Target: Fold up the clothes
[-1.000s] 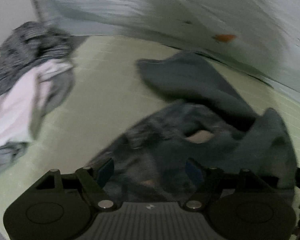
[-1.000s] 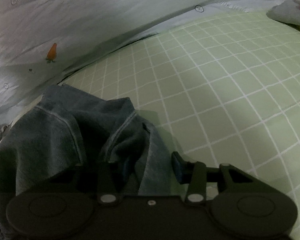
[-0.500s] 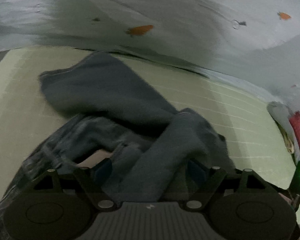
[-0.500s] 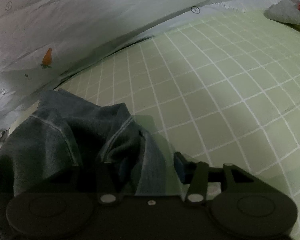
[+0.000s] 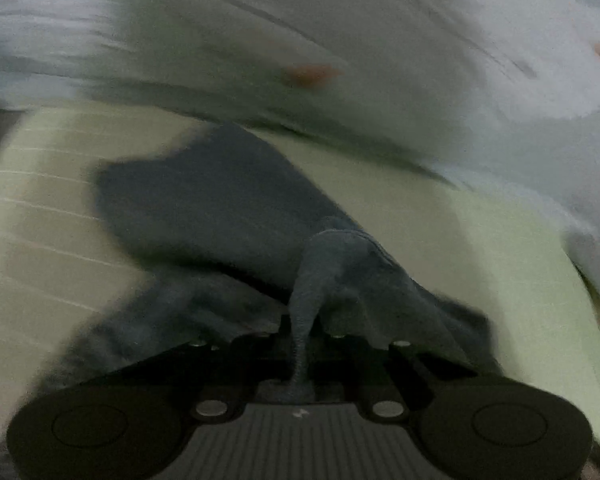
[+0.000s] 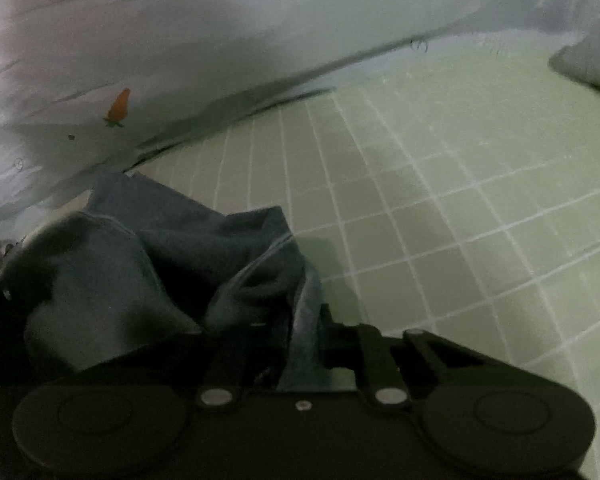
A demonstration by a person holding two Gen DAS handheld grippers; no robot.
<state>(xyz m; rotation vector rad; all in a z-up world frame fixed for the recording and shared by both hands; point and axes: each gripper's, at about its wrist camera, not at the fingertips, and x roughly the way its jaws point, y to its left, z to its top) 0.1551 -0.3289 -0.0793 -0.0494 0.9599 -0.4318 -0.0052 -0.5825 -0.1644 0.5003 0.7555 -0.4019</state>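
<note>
A dark grey-blue garment (image 5: pixel 204 204) lies crumpled on the green checked bedsheet (image 5: pixel 480 240). My left gripper (image 5: pixel 302 332) is shut on a pinched fold of the garment, which rises in a ridge just ahead of the fingers. In the right wrist view the same garment (image 6: pixel 140 272) is bunched at the lower left. My right gripper (image 6: pixel 304 332) is shut on a fold of its seamed edge. The fingertips of both grippers are hidden by cloth.
A white quilt with small carrot prints (image 6: pixel 180 40) is heaped along the far side of the bed and shows in the left wrist view (image 5: pixel 340 32) too. A pale item with a red part (image 6: pixel 592 60) lies at the far right. Green sheet (image 6: pixel 460 220) stretches right.
Both grippers were open around the garment and have closed on folds of it. The left view has swung further right and is motion-blurred; the pile of other clothes has left the frame.
</note>
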